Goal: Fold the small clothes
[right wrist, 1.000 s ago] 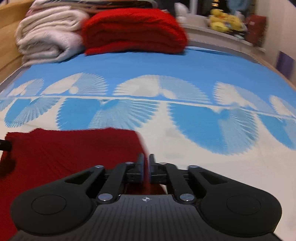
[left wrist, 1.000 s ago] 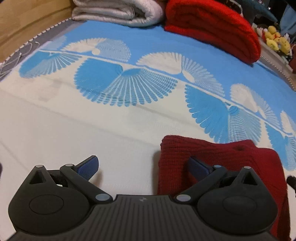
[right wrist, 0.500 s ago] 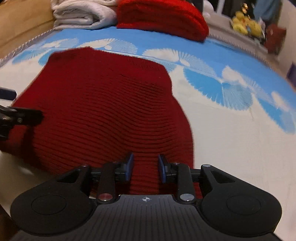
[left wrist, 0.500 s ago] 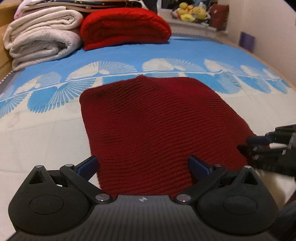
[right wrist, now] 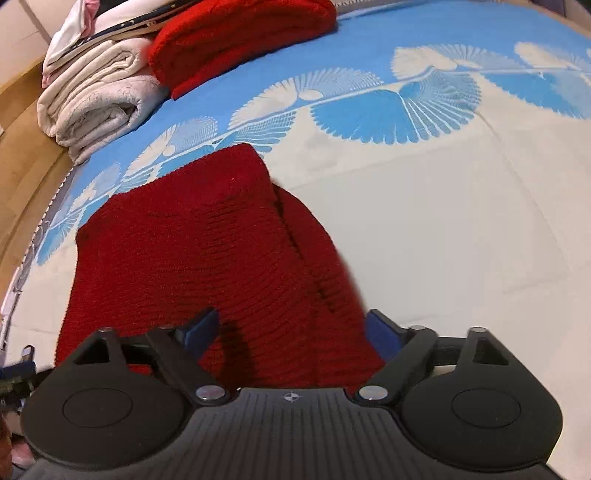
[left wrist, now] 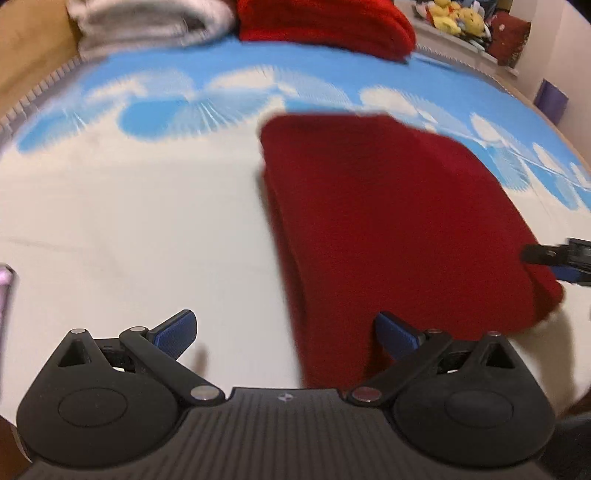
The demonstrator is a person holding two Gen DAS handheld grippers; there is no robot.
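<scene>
My left gripper is hanging with jaws spread wide, its right finger overlapping the folded dark red knit lying on the bed.

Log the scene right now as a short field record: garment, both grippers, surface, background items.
garment: dark red knit, folded, lying flat on bedspread
left gripper: open, at garment's near edge, gripping nothing
right gripper: open, over garment's near edge
surface: blue and white fan-pattern bedspread
background: bright red knit, white folded blanket, plush toys
</scene>
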